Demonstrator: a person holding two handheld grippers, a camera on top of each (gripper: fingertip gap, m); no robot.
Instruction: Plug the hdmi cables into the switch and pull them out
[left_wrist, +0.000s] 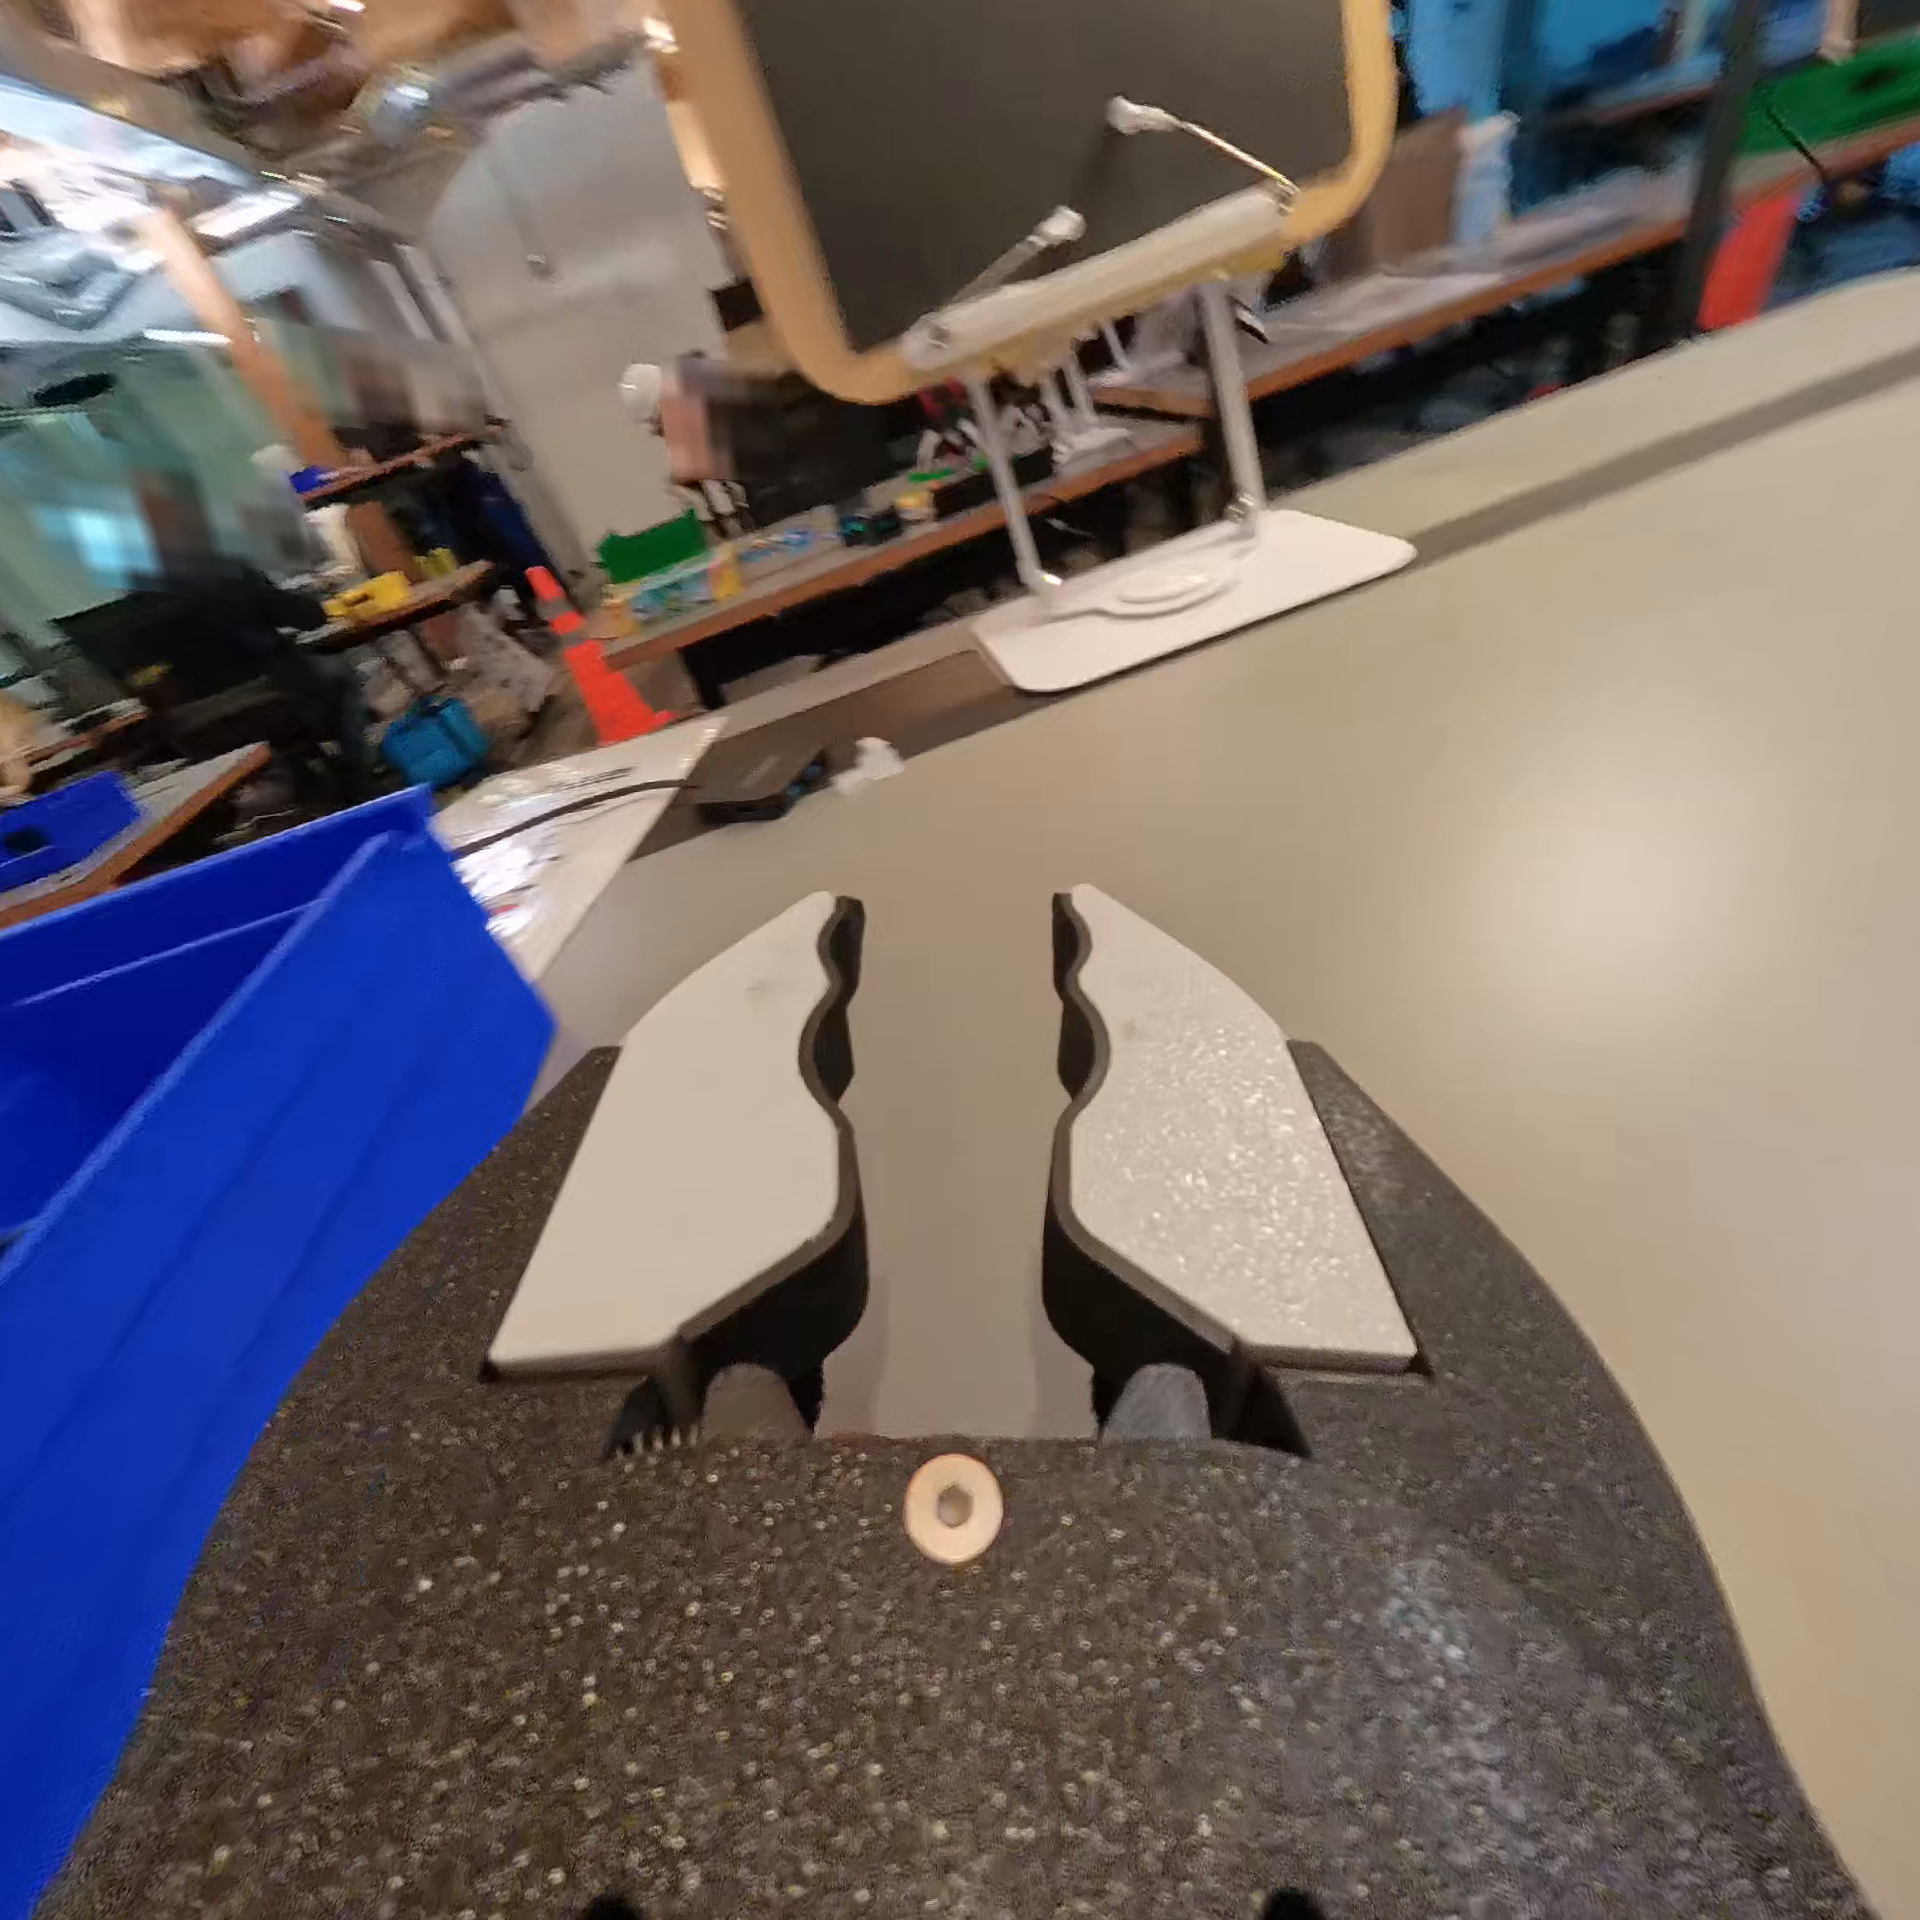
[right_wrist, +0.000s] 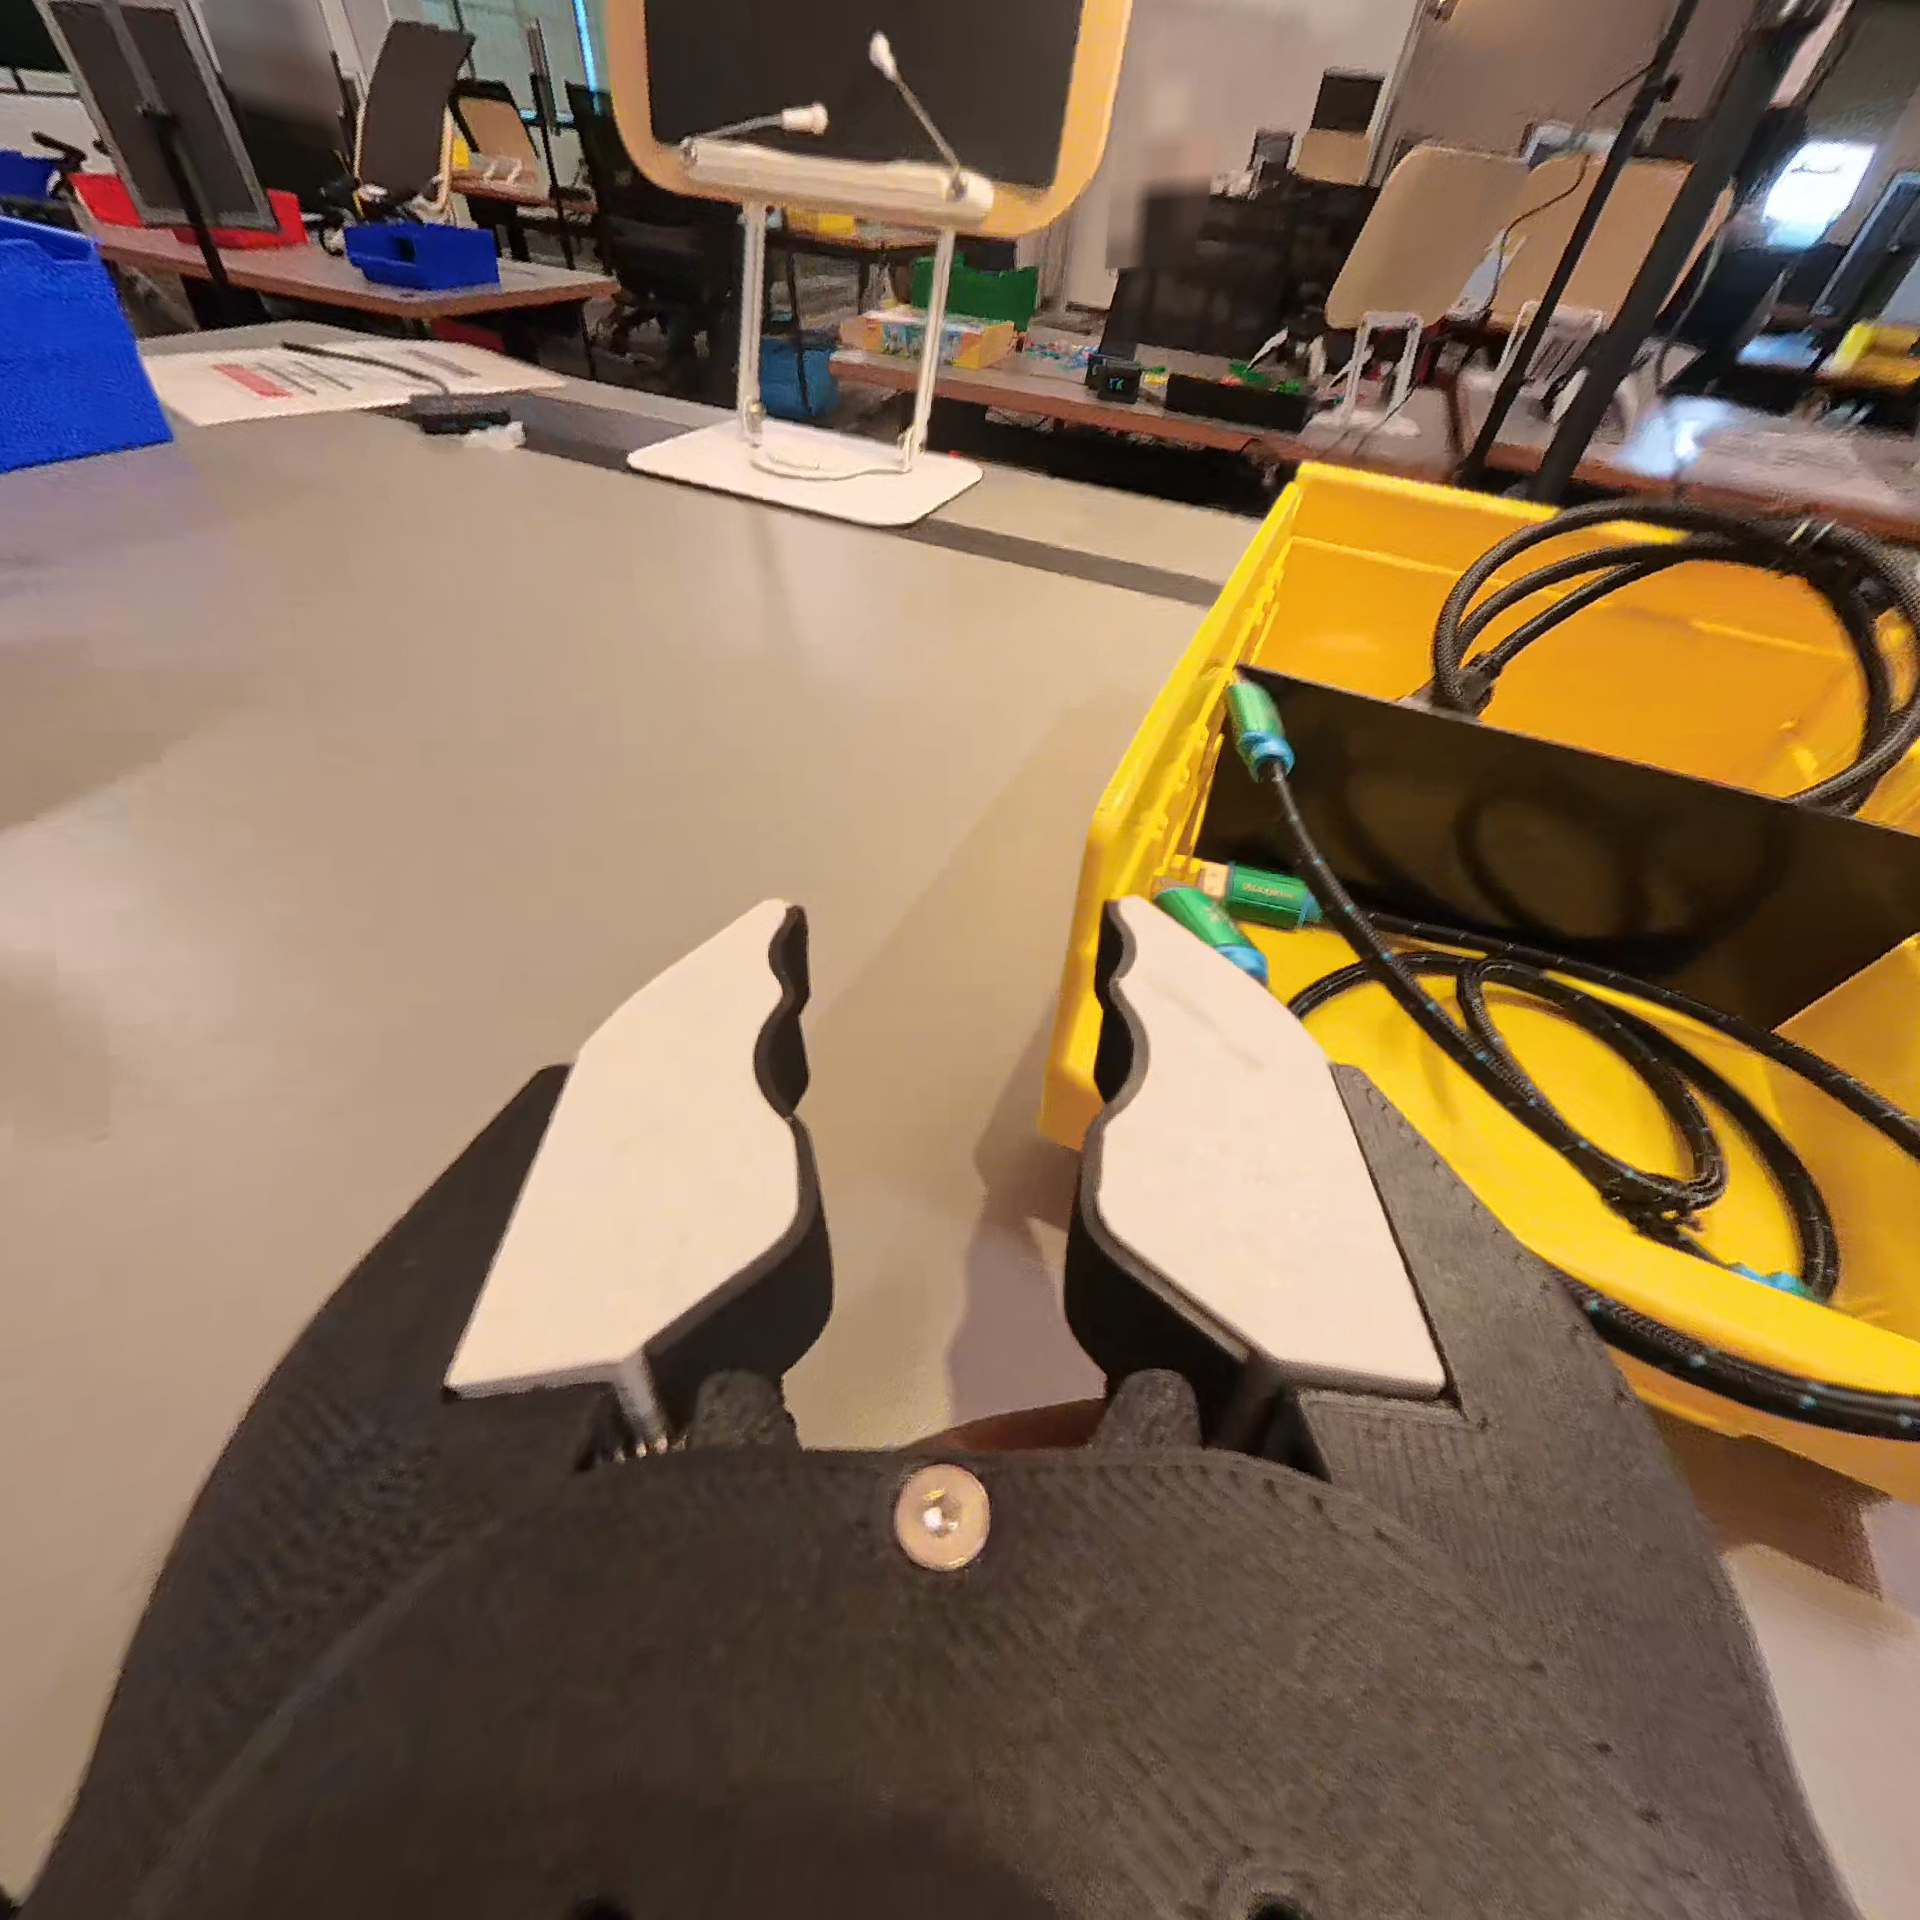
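Both grippers are empty and released; the left gripper has its jaws apart over the bare table, and the right gripper also stands spread, just beside the yellow bin. The cables lie coiled in this bin, with the green plugs near its left wall, close to the right fingers. The switch is far away, at the back edge of the table near the blue bin and the white stand; it is small and blurred.

The step in hand seems to be the first pick. To do it well, I think the right gripper should turn toward the bin and take one plug by its green body, not by the braided cord; the metal tip should stay free and point forward. The left gripper can go to the switch to hold it steady, because such a light box may slide when a plug is pushed.
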